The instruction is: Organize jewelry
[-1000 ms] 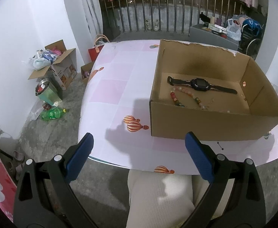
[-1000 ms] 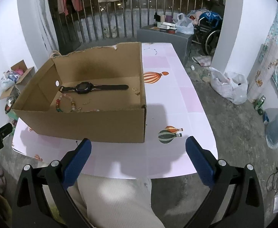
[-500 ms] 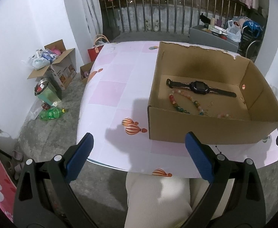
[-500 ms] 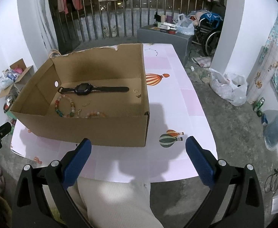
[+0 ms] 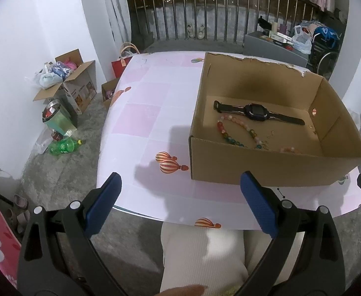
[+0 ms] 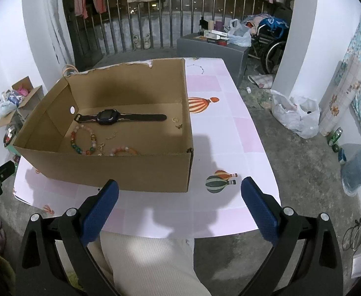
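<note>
Cardboard box [image 5: 266,167] on pink table [image 5: 143,113]

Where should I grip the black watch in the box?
Take the watch by its strap just beside the case, coming straight down from above. It lies flat and stretched out on the box floor, so fingers could straddle the narrow strap; the walls block side approaches.

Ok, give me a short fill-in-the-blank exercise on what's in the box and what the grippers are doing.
1. The black watch lies inside the cardboard ____.
2. Both the left gripper and the right gripper have jaws that stand ____ and hold nothing.
3. The multicoloured bead bracelet lies nearer the person than the ____.
4. The pink tablecloth is printed with hot-air ____.

Missing words: box; open; watch; balloons
</note>
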Available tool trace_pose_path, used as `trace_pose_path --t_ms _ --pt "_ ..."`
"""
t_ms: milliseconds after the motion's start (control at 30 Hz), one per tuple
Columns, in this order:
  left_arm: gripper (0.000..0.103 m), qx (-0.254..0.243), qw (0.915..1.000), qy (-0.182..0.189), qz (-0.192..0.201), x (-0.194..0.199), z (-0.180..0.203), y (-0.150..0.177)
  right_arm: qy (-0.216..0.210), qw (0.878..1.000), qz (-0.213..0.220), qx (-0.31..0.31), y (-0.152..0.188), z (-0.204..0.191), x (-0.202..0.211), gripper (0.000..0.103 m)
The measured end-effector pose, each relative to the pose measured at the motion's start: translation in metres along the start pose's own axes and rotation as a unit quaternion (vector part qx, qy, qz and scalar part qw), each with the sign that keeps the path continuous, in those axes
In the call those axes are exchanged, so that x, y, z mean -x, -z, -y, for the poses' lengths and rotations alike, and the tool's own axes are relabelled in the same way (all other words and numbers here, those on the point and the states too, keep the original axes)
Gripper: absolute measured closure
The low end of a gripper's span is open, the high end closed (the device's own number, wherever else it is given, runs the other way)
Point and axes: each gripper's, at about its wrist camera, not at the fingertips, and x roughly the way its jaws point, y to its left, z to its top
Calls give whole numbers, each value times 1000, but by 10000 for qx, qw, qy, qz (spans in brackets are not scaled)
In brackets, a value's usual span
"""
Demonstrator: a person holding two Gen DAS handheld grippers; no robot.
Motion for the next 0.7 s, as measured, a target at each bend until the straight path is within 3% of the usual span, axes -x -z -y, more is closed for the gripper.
trace_pose_path --t_ms 700 --pt "10 -6 10000 5 -11 0 1 0 -5 10000 -4 15 -1 -1 2 6"
